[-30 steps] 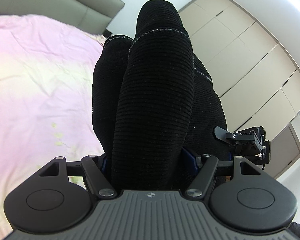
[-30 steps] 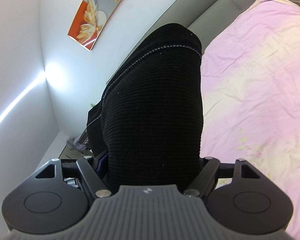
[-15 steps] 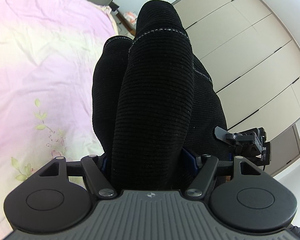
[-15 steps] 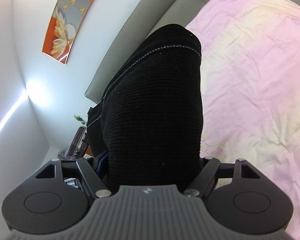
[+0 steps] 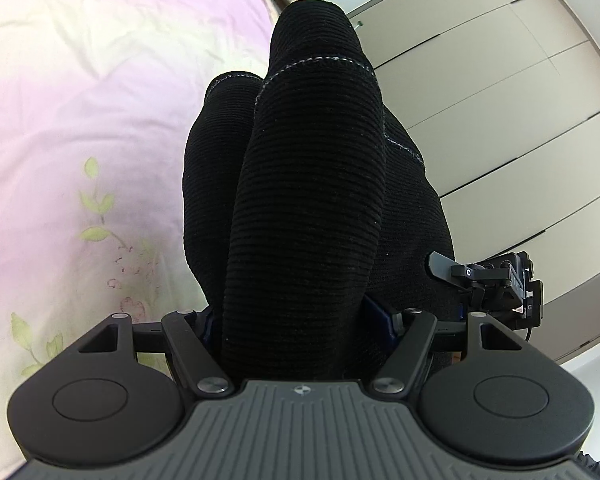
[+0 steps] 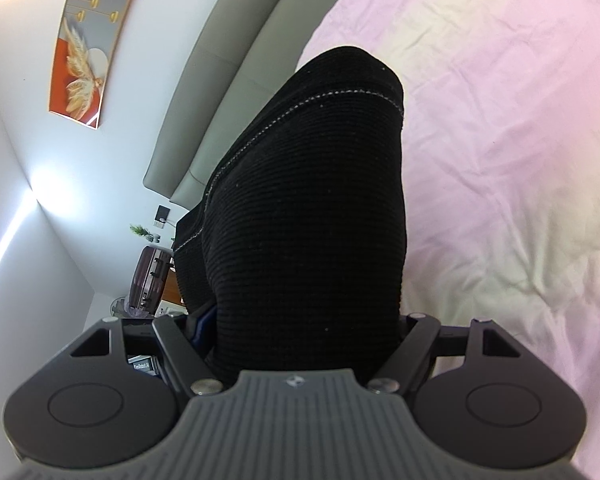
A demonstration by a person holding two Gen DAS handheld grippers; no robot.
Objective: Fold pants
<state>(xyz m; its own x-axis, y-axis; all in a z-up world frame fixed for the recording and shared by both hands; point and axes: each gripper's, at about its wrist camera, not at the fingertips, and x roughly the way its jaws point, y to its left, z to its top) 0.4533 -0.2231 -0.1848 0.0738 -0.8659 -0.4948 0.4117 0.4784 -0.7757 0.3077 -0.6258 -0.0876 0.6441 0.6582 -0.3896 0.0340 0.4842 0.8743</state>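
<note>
Pants: black ribbed pants point(image 5: 308, 200), bunched in thick folds with a pale stitched hem line, are lifted above the bed and clamped by both tools; they also fill the middle of the right wrist view point(image 6: 312, 220).
Left gripper: left gripper point(image 5: 300, 316) is closed on the fabric, its blue pads barely showing at either side.
Right gripper: right gripper point(image 6: 300, 320) likewise pinches a fold of the cloth.
Bed: pink and cream bedsheet point(image 5: 80, 100) with a leaf print lies below.
Headboard: grey padded headboard point(image 6: 236, 60) runs along the bed's edge.
Wardrobe: beige wardrobe doors point(image 5: 500, 80) stand beyond.
Wall: an orange painting point(image 6: 88, 40) hangs there.
</note>
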